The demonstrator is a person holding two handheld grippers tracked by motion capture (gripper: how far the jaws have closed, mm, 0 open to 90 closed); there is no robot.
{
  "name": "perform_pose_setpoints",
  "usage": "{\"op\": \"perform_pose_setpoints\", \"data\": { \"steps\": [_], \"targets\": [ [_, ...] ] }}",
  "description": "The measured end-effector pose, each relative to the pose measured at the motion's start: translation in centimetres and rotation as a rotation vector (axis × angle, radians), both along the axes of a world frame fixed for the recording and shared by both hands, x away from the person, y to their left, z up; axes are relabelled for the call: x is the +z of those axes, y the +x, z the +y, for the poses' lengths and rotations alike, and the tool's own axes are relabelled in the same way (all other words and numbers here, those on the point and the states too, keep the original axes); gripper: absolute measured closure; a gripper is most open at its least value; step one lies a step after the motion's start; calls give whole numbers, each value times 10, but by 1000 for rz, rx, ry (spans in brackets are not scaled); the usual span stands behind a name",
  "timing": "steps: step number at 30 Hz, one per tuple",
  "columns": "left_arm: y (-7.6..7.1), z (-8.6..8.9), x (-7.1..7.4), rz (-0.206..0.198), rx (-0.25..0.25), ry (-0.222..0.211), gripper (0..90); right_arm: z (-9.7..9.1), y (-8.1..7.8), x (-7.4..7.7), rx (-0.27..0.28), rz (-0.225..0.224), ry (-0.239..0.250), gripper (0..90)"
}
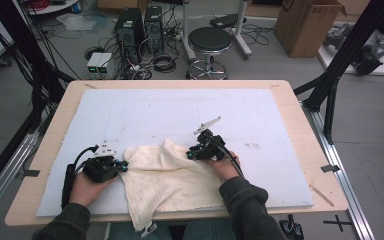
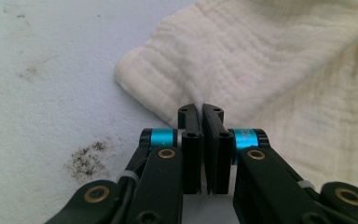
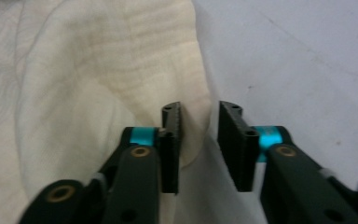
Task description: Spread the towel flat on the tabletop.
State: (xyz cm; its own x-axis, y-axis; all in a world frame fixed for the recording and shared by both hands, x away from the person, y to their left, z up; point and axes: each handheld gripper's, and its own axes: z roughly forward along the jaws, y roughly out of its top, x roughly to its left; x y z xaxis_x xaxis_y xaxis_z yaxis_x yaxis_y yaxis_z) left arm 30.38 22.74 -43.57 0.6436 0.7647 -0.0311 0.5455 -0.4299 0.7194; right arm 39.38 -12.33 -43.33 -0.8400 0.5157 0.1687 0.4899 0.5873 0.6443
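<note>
A cream-coloured cloth [image 1: 165, 175] lies crumpled on the white mat [image 1: 180, 110] near the front edge, and one corner hangs over the table's edge. My left gripper [image 1: 123, 165] rests at the cloth's left edge. In the left gripper view, its jaws [image 2: 200, 108] are shut on a pinched ridge of the cloth [image 2: 261, 70]. My right gripper [image 1: 191, 153] sits at the cloth's upper right edge. In the right gripper view, that gripper [image 3: 200, 109] has its jaws apart, with a rounded fold of the cloth [image 3: 98, 70] reaching into the gap beside the left jaw.
The mat covers most of a wooden table [image 1: 300, 125], with bare mat behind and to the right of the cloth. Beyond the table stand a black stool [image 1: 209, 40], computer towers [image 1: 130, 27] and a cardboard box [image 1: 307, 25]. Black frame posts [image 1: 340, 60] rise at the right.
</note>
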Motion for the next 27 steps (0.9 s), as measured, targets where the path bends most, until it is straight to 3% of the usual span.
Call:
{"op": "perform_pose_setpoints", "data": {
  "steps": [2,6,8,10,14,16,18,19,21,27],
  "targets": [
    [0,-1,0,-6,-3,0,859,0,0,0,11,12,5,826],
    [1,-5,2,-28,-10,-17,859,-5,-3,7,20,-12,-6,851],
    [2,-8,3,-48,-11,-36,859,-17,-9,23,-2,-63,-60,851],
    [3,-14,5,-63,-23,-49,859,-21,-11,28,-12,-84,-71,850],
    [6,-27,5,-80,-40,-65,859,-36,-12,55,-95,-204,-168,845],
    [8,-30,5,-72,-44,-55,859,-34,-9,57,-111,-222,-156,825],
    [9,-30,4,-71,-38,-45,854,-25,-2,43,-81,-179,-121,698],
    [9,-29,3,-66,-37,-42,854,-25,-2,43,-81,-179,-121,698],
    [10,-26,3,-64,-27,-53,844,-27,4,35,-92,-152,-63,664],
    [20,-15,8,-64,58,-122,667,-50,14,17,-156,-94,13,593]
  ]
}}
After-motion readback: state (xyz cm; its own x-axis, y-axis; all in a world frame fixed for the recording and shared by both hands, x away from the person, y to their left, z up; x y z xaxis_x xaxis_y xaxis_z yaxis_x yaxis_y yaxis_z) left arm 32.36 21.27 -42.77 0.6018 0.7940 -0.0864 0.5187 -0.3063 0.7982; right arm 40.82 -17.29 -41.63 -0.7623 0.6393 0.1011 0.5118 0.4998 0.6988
